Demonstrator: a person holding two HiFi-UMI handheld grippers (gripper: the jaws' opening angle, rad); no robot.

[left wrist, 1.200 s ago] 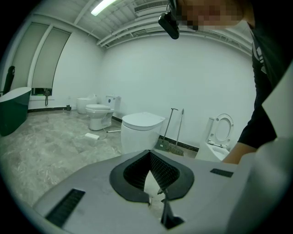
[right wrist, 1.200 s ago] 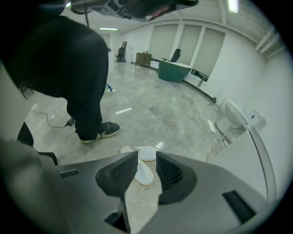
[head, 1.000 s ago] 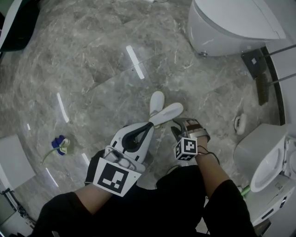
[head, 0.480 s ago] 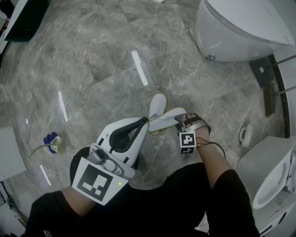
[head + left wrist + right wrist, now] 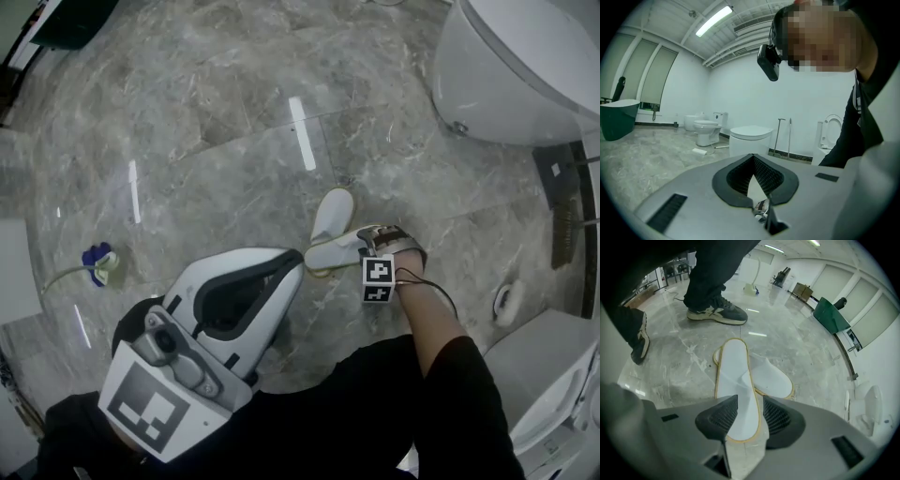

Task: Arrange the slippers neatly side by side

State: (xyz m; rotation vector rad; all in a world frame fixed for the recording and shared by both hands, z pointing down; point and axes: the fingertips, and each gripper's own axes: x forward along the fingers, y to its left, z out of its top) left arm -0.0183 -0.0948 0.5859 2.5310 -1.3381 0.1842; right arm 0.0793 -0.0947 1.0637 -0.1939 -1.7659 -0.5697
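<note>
Two white slippers with yellow trim lie crossed on the grey marble floor. One slipper (image 5: 333,214) points away from me; the other slipper (image 5: 335,250) lies across its heel end. My right gripper (image 5: 373,246) is at the near end of that crossing slipper (image 5: 736,394), its jaws pressed against both sides so the sole creases. The second slipper (image 5: 771,376) lies underneath, angled to the right. My left gripper (image 5: 296,262) is held high near my head, left of the slippers, its jaws together and holding nothing. In the left gripper view that gripper (image 5: 752,158) faces the room, not the floor.
A white toilet (image 5: 525,66) stands at the far right, another fixture (image 5: 548,366) at the near right, and long-handled brushes (image 5: 565,220) lean by the wall. A blue-and-white object (image 5: 97,261) lies on the floor at left. A person's shoes (image 5: 717,312) stand beyond the slippers.
My left gripper has risen toward my head and looks much larger. The right gripper stays at the end of the crossing slipper. The slippers remain crossed.
</note>
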